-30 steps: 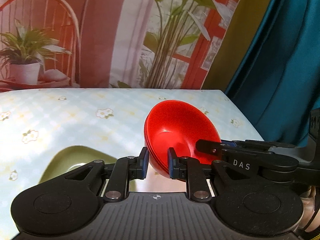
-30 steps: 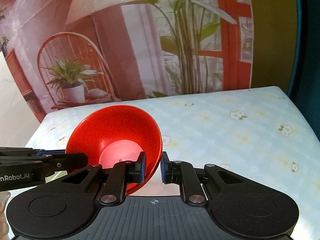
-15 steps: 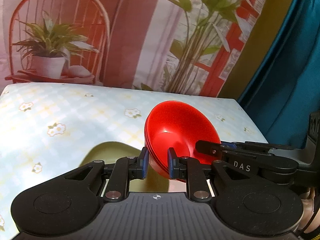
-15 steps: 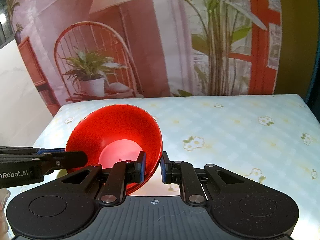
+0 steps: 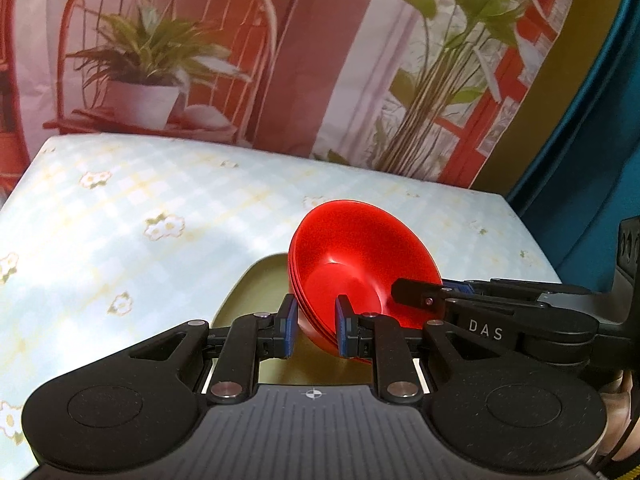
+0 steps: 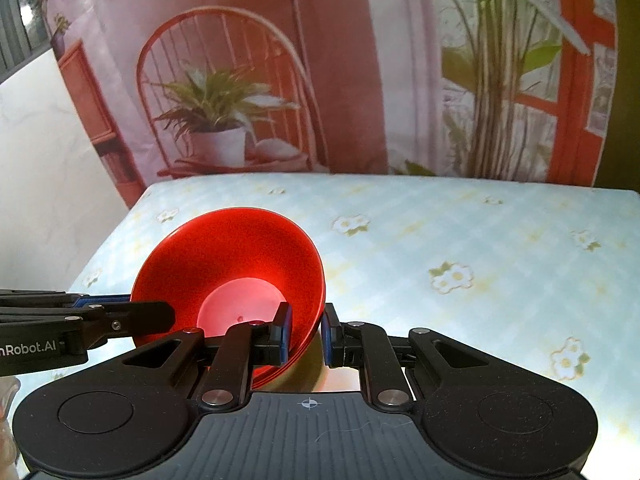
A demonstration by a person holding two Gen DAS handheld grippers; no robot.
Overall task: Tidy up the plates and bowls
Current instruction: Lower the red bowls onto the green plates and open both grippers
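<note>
Between the pads of the left gripper [image 5: 312, 330] the near rim of a nested stack of red bowls [image 5: 360, 256] is pinched, and the opposite rim is clamped by the right gripper [image 6: 305, 334]; the stack is held tilted above an olive plate [image 5: 256, 292]. The bowls are judged light, rigid and slick, so the rim is best gripped deep

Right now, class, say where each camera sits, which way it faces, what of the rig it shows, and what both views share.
Left wrist: on the left gripper, facing forward over the table to the backdrop; the right gripper enters from the right.
Right wrist: on the right gripper, facing likewise; the left gripper enters from the left.
Shared: the red bowls, clamped on opposite rims.
</note>
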